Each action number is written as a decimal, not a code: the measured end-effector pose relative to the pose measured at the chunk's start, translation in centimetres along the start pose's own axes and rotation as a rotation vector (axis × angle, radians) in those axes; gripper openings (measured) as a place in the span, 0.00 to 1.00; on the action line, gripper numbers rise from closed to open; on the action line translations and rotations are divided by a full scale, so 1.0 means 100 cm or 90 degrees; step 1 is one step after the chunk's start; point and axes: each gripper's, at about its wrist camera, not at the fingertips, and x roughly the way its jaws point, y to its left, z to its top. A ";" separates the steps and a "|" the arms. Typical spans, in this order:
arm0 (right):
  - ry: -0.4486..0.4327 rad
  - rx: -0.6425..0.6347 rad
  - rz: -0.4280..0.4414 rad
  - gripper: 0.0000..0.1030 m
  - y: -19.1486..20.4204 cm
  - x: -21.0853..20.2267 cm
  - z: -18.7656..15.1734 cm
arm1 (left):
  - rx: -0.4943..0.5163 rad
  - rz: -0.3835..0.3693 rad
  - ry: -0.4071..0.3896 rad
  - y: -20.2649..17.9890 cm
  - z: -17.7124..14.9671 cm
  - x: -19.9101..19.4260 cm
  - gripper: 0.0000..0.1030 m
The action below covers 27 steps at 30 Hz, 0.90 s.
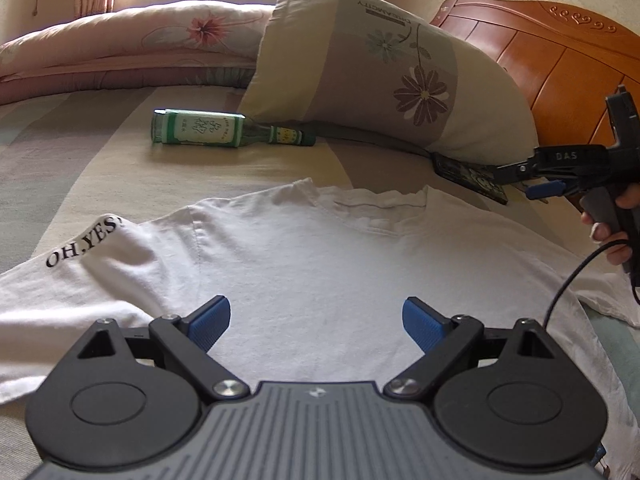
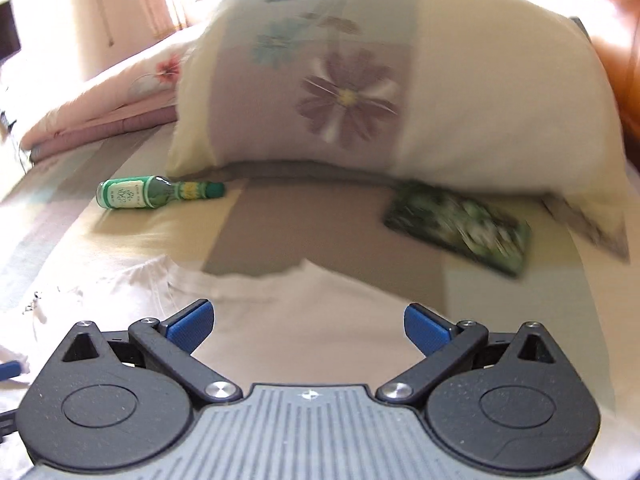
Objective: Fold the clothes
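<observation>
Holding the left gripper (image 1: 316, 320) released, blue pads wide apart and gripping nothing, just above the chest of the white T-shirt (image 1: 320, 248). Holding the right gripper (image 2: 306, 320) equally spread and empty over the shirt's right shoulder area, with that view blurring

Seeing the T-shirt lying spread on the bed (image 1: 80, 152), neckline (image 1: 376, 204) pointing toward the pillow, the left sleeve (image 1: 86, 244) with its "OH,YES!" print lying out to the side and rumpling a little. Finding no fold across the visible part; not seeing the hem, hiding beneath the gripper body

Judging the cloth to be thin, light and limp: sagging and draping from any single pinch, sliding easily over the sheet, not fragile, and likely catching two layers at once. Judging edges and seams as the better holds, namely the shoulder seam, the sleeve cuff or the side edge, one gripper at each of two points so that the panel is lifting as a straight line rather than bunching. Judging the flat middle of the chest a poor hold, offering little for the pads to bite

Noting, beyond the shirt, a green bottle (image 1: 200, 132) lying on its side, a dark patterned flat thing (image 2: 460, 224) near the flowered pillow (image 1: 380, 60), a pink quilt (image 1: 120, 40) and a wooden headboard (image 1: 560, 60)
</observation>
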 end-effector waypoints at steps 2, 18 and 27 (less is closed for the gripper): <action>0.020 0.043 0.010 1.00 -0.026 -0.003 -0.011 | 0.012 -0.023 0.014 -0.013 -0.006 0.011 0.90; -0.005 0.035 -0.138 1.00 -0.027 0.075 0.003 | 0.090 -0.036 0.043 -0.043 -0.034 0.042 0.94; 0.038 0.032 0.005 1.00 0.002 0.067 0.005 | 0.031 -0.029 0.045 -0.022 -0.028 0.037 0.94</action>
